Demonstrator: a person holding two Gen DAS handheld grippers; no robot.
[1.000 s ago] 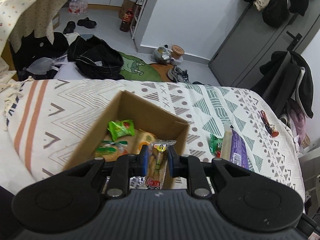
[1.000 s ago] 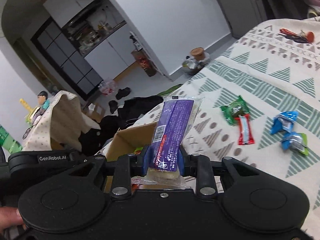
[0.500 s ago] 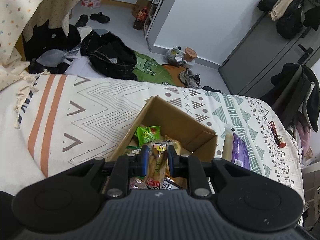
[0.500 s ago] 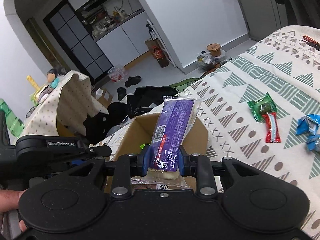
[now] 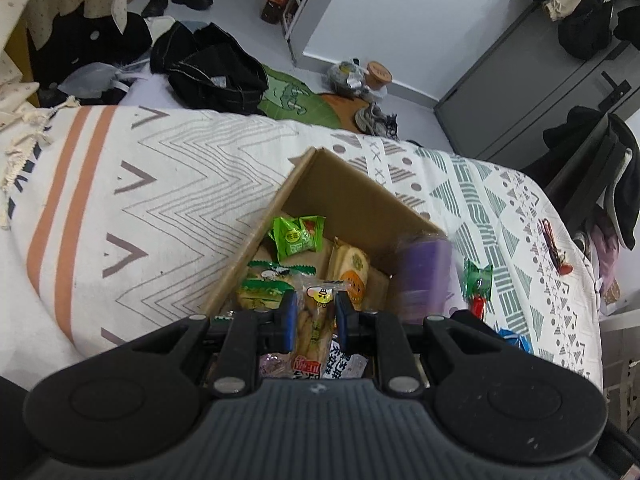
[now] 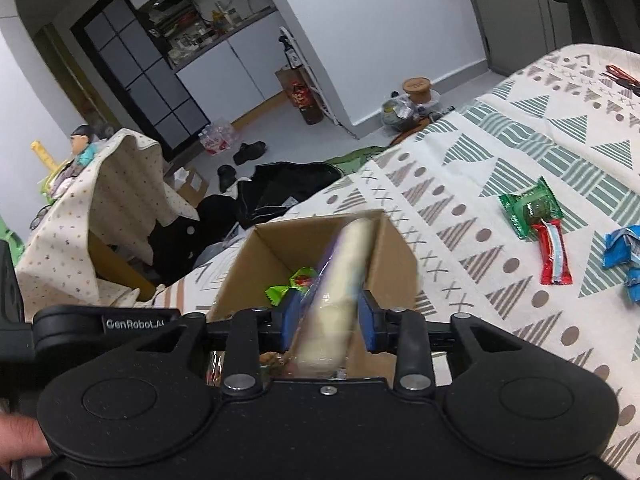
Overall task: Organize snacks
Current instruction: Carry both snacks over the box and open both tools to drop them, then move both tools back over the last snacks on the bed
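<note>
a: where is the cardboard box (image 5: 352, 196)?

b: it sits open on the patterned blanket (image 5: 168, 184), and everything else is placed from it. the left gripper (image 5: 316, 316) hangs over its near end, jaws narrow and pinched on a clear snack packet (image 5: 316, 320) with a yellow cartoon face at the top.

a: and inside the box?

b: a bright green packet (image 5: 298, 236) lies near the far left wall, a green-and-white packet (image 5: 268, 280) nearer the gripper, and a pale round-labelled pack (image 5: 352, 268) leans toward the right wall.

a: the right gripper (image 6: 326, 316)?

b: it is over the box's near edge. a long pale bar (image 6: 340, 288) with a purple wrapper stands between its blue fingers (image 6: 368, 320), tilted up toward the box's far right corner and heavily blurred. the jaws stand fairly wide; whether they grip the bar cannot be told. from the left wrist view the bar shows as a purple smear at the box's right wall.

a: anything outside the box?

b: to its right on the blanket, a dark green packet (image 6: 530, 210) touches a red stick packet (image 6: 554, 258), and blue wrappers (image 6: 624, 246) lie further right.
</note>
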